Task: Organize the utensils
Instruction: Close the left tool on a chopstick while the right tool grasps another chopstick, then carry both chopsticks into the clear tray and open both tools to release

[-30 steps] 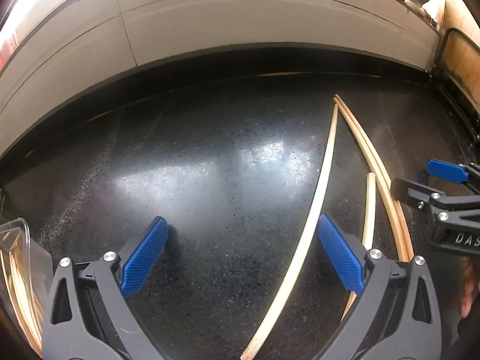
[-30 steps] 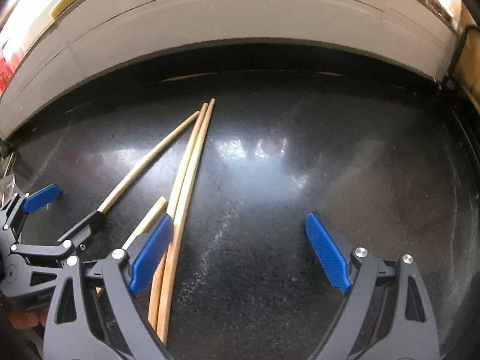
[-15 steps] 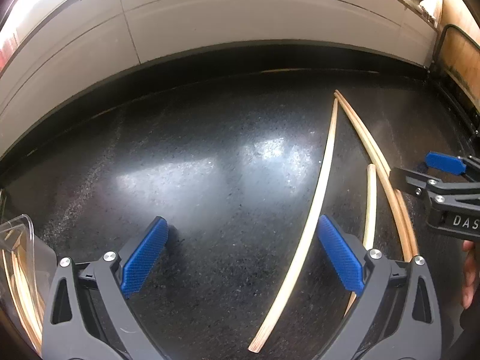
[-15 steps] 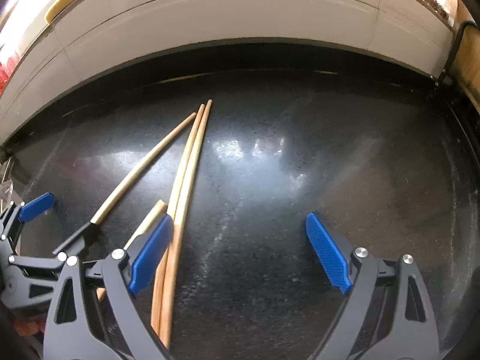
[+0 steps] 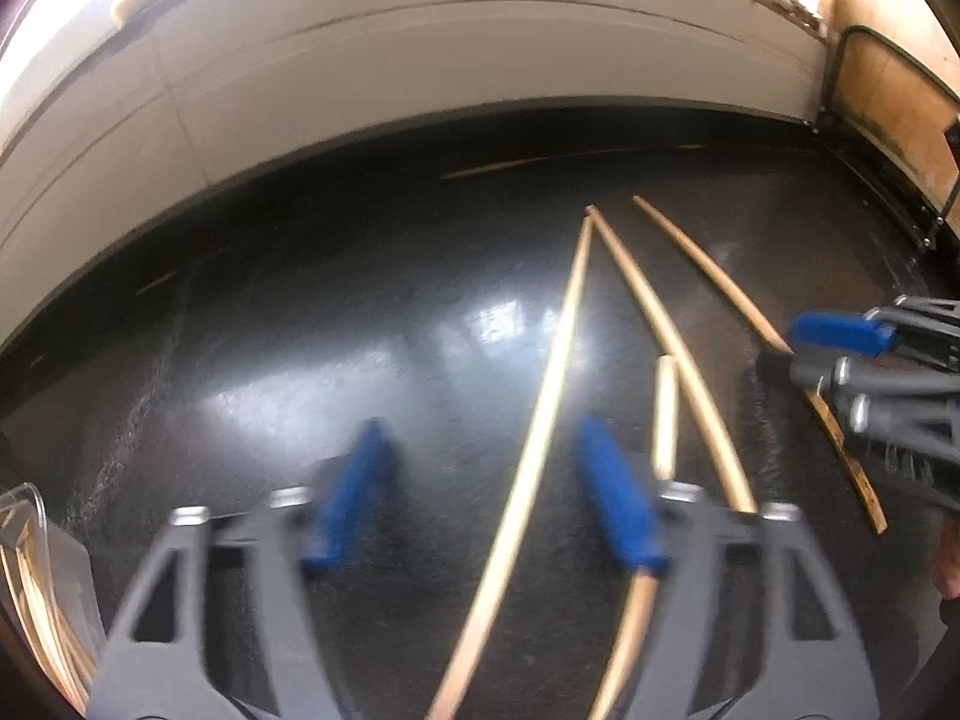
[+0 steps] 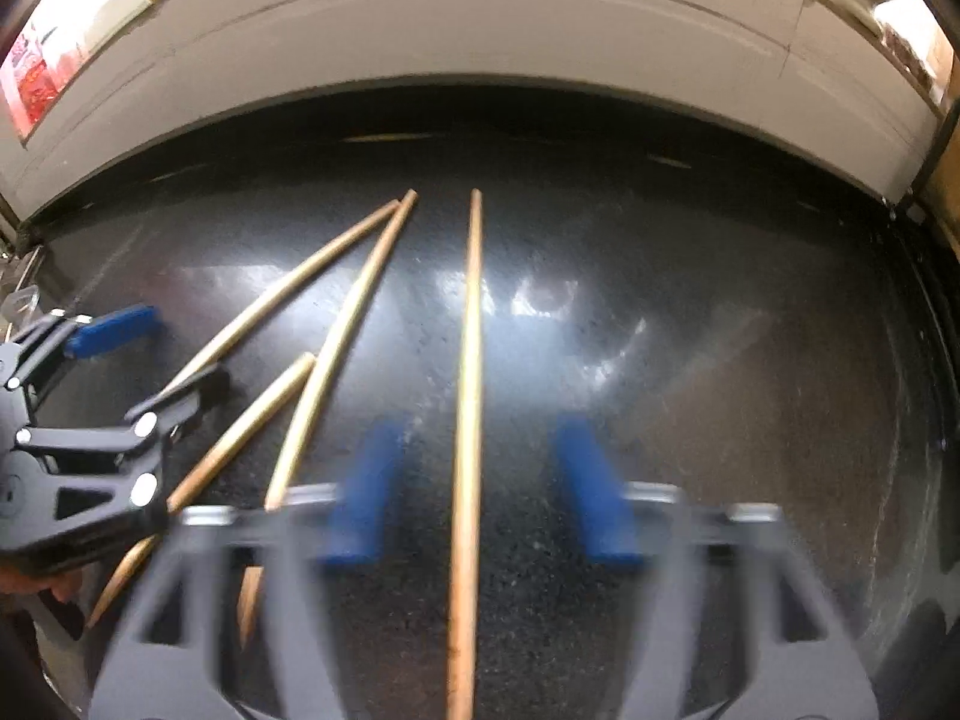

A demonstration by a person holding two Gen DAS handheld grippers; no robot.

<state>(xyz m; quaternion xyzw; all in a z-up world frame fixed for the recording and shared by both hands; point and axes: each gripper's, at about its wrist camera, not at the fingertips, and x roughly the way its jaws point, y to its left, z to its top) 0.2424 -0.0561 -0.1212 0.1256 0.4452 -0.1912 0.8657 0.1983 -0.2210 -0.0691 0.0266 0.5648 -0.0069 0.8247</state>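
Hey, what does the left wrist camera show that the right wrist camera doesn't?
Only the left wrist view: wooden sticks stored inside a clear container at lower left. Only the right wrist view: a red printed patch at upper left. Both: four loose chopsticks on the black counter, with the white wall behind.

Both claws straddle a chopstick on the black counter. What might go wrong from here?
1. The left claw and right claw have just been closing their jaws, each around a chopstick. The left chopstick lies nearer one pad, so it may be pushed and roll on the glossy counter.
2. The left claw's finger overlaps a neighbouring chopstick and could drag it.
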